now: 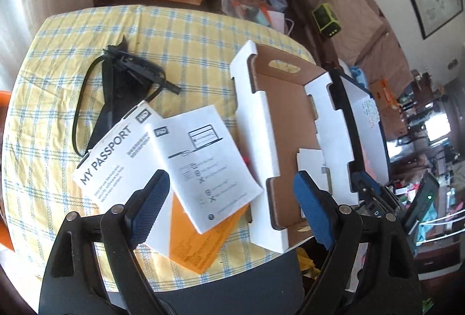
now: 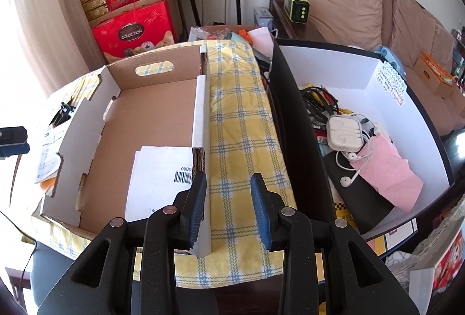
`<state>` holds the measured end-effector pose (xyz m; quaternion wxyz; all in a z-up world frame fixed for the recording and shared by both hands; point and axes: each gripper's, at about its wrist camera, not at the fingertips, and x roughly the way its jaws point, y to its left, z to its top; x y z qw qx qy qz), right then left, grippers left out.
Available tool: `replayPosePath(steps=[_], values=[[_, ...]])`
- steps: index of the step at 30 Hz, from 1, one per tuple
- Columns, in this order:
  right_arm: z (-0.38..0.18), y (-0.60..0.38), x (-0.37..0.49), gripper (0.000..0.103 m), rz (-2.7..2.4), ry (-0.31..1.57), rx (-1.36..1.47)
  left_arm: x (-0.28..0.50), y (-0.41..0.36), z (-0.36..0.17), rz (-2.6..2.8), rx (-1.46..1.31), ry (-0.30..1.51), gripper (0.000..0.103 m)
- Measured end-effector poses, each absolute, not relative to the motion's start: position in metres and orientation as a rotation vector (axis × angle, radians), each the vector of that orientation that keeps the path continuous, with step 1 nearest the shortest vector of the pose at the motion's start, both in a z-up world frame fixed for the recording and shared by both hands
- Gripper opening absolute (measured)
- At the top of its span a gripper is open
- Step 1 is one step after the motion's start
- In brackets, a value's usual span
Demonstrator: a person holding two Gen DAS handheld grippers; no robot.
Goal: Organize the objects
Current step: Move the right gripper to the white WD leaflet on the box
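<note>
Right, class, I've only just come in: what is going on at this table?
A person holds a two-finger gripper in each hand over a table with a checked cloth. Both are open and hold nothing. The left gripper hovers over the booklets lying beside a black cable. The right gripper sits by the wall of a cardboard tray, which holds only a white sheet.

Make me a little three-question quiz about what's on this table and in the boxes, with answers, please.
1. True or false: the left gripper is clamped on the MY PASSPORT booklet.
2. What lies inside the cardboard tray? A) a white sheet with a barcode B) earphones C) a black strap
3. Fill in: the white earphones lie in the bin with ____ inner walls.

Key
1. False: its jaws are open, holding nothing.
2. A: the barcode sheet.
3. White: the white-walled bin, right of the tray.
</note>
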<state>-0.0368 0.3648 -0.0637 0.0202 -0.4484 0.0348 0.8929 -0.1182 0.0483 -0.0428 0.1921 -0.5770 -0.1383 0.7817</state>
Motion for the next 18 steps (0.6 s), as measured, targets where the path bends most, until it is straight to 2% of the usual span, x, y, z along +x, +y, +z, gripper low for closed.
replayPosePath(steps=[7, 14, 18], values=[[-0.040, 0.345, -0.039, 0.034, 2.853, 0.073, -1.339, -0.117, 0.030, -0.049, 2.169, -1.627, -0.447, 0.084], [-0.020, 0.301, -0.057, 0.037, 3.007, 0.073, -1.389, -0.118, 0.033, -0.059, 2.138, -1.650, -0.466, 0.063], [-0.015, 0.270, -0.072, 0.037, 3.077, 0.036, -1.421, -0.119, 0.034, -0.063, 2.148, -1.659, -0.457, 0.056]])
